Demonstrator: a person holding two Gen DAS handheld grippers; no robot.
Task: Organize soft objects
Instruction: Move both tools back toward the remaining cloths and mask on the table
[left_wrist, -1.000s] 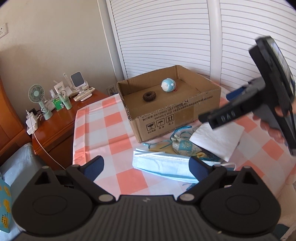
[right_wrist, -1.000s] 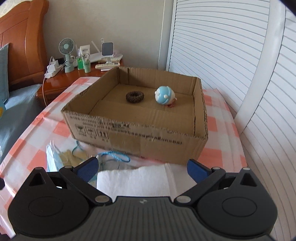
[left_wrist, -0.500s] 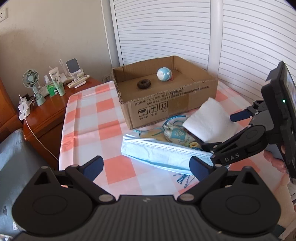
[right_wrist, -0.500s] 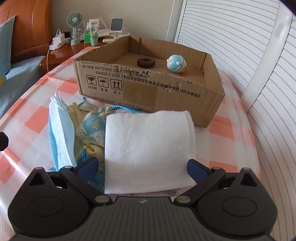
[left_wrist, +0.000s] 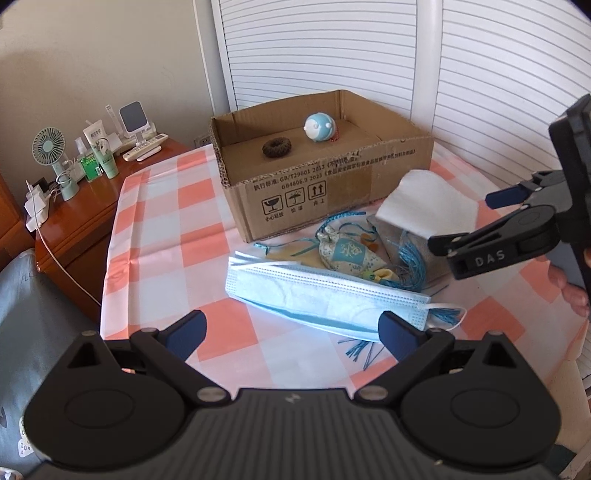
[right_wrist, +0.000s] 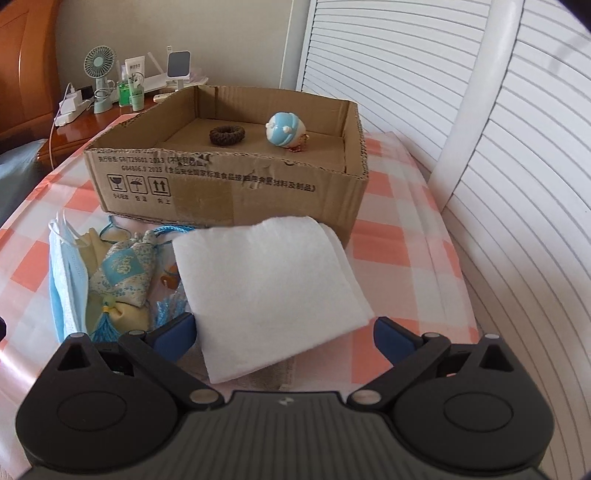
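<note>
An open cardboard box (left_wrist: 332, 192) (right_wrist: 229, 184) stands on the checked table and holds a dark scrunchie (left_wrist: 276, 146) (right_wrist: 226, 133) and a blue-white round toy (left_wrist: 320, 126) (right_wrist: 285, 130). In front of it lie a blue face mask (left_wrist: 317, 295) (right_wrist: 66, 280), a patterned sachet with tassels (left_wrist: 347, 254) (right_wrist: 122, 273) and a folded white cloth (left_wrist: 424, 210) (right_wrist: 269, 291). My left gripper (left_wrist: 291, 330) is open and empty, just short of the mask. My right gripper (right_wrist: 284, 338) (left_wrist: 465, 221) is open, its fingers either side of the white cloth's near edge.
A wooden nightstand (left_wrist: 81, 221) at the left carries a small fan (left_wrist: 50, 147), bottles, a phone stand and chargers. White louvred doors (left_wrist: 369, 48) stand behind the box. Bedding (left_wrist: 33, 317) lies at the near left.
Both grippers have pulled back and lowered from the box toward the pile. The right gripper now sits at the white cloth's near edge. Both stay open.
</note>
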